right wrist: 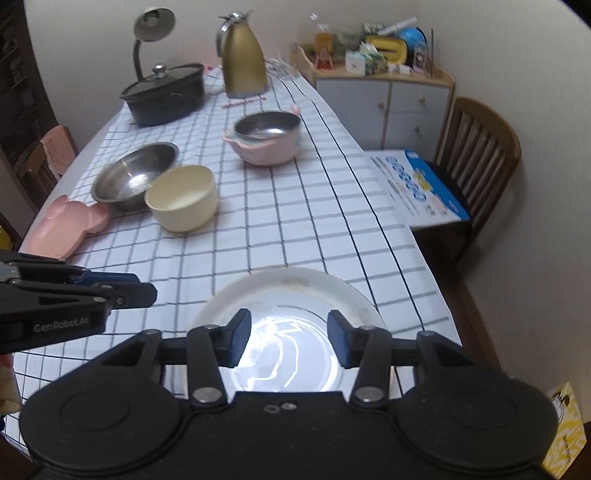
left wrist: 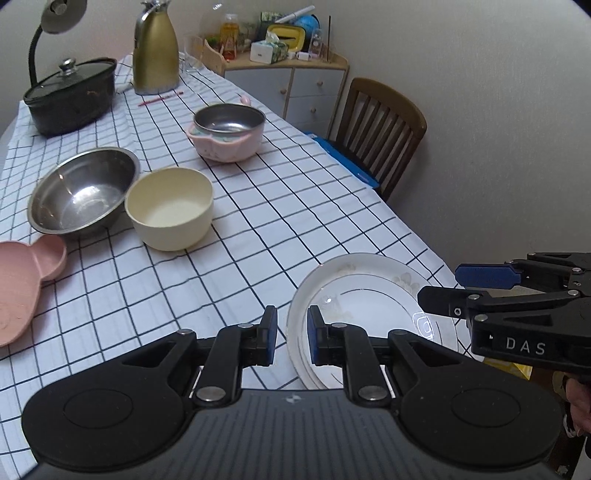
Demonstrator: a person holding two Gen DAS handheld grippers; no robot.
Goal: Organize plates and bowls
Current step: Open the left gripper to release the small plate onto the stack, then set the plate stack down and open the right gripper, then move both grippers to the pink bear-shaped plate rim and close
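Observation:
A stack of white plates (left wrist: 362, 310) (right wrist: 288, 291) lies near the table's right edge. My left gripper (left wrist: 292, 334) hovers over the stack's left rim with only a narrow gap between its pads and nothing in it. My right gripper (right wrist: 290, 339) stands open above the plates, holding nothing. Each gripper shows in the other's view: the right gripper (left wrist: 443, 288), the left gripper (right wrist: 144, 286). Farther back sit a cream bowl (left wrist: 170, 206) (right wrist: 181, 195), a steel bowl (left wrist: 81, 188) (right wrist: 133, 173), a pink bowl with a steel insert (left wrist: 229, 129) (right wrist: 266, 136) and a pink bear-shaped plate (left wrist: 22, 288) (right wrist: 62, 229).
At the table's far end stand a black lidded pot (left wrist: 70, 99), a gold jug (left wrist: 155, 55) and a lamp (right wrist: 151, 26). A wooden chair (left wrist: 380, 125) bearing a blue-and-white box (right wrist: 417, 184) is beside the right edge, with a cluttered cabinet (left wrist: 288, 92) behind.

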